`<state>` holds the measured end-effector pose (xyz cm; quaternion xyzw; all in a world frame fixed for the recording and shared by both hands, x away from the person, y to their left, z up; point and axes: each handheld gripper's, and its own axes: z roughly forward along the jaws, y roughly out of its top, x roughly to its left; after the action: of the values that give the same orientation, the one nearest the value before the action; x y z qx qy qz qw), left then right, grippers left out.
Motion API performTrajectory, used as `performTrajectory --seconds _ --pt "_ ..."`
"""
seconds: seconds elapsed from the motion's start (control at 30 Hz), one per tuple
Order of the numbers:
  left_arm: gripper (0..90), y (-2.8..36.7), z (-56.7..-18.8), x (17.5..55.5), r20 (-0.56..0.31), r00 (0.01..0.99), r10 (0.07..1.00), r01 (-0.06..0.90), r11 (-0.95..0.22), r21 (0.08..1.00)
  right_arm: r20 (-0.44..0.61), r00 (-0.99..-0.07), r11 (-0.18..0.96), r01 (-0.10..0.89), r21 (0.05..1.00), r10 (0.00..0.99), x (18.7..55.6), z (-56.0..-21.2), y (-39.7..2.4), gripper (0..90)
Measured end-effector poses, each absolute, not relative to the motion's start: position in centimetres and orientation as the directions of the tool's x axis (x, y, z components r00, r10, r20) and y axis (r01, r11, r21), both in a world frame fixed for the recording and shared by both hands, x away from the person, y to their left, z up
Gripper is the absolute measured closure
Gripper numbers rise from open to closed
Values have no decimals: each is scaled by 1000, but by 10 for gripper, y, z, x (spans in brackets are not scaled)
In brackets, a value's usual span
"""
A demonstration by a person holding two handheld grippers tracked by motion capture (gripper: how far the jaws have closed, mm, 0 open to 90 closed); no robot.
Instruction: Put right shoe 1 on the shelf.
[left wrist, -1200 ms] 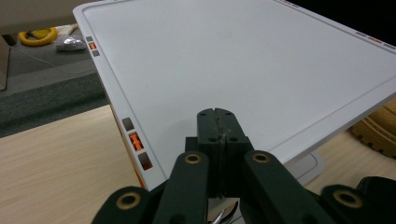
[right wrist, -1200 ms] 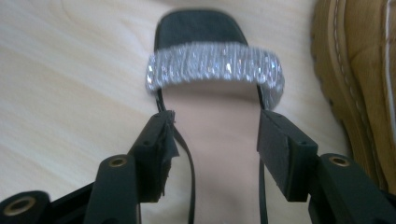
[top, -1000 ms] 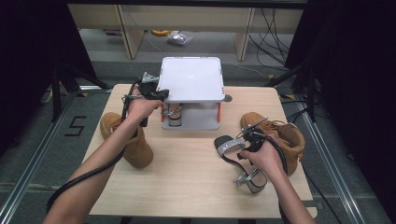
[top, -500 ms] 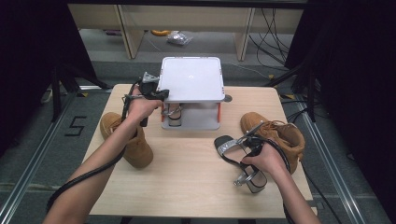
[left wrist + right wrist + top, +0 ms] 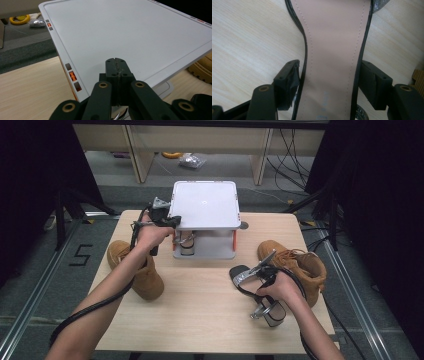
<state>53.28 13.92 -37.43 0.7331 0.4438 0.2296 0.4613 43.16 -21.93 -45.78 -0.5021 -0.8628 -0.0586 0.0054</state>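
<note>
Right hand low over sandal

Tabletop: pale wood grain.
At 12 o'clock: white stand.
At 9 o'clock: tan boot.
At 3 o'clock: second tan boot, black sandal just beside it.

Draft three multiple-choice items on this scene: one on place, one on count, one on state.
1. The white stand sits:
A) at the table's far middle
B) at its near right corner
C) on the floor

2. Tan boots on the table:
A) one
B) two
C) three

3. The left claw is:
A) wide open
B) shut on a boot
C) shut, nothing between

Key:
1 A, the stand is at the far edge, centred.
2 B, there is one boot at each side.
3 C, the jaws meet over the stand's top.
</note>
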Motion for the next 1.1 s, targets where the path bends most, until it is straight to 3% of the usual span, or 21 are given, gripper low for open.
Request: performTrajectory --seconds 0.4,0.57,0.7,0.9,1.1 --pt "896 140 -373 533 -55 503 862 443 -202 873 45 -532 528 846 70 846 438 -469 -218 388" --pt "896 140 -373 533 -58 508 859 442 -203 874 48 -486 485 874 33 873 438 -467 -215 404" --pt "896 140 -373 533 -53 509 859 445 -210 871 26 -486 483 873 65 874 437 -467 -214 417" --pt "896 140 -372 533 -48 509 859 444 -214 870 42 -395 392 918 65 918 434 -463 -212 432" --pt "896 139 -372 533 -44 507 861 439 -214 873 32 -392 388 918 75 920 433 -461 -212 438"
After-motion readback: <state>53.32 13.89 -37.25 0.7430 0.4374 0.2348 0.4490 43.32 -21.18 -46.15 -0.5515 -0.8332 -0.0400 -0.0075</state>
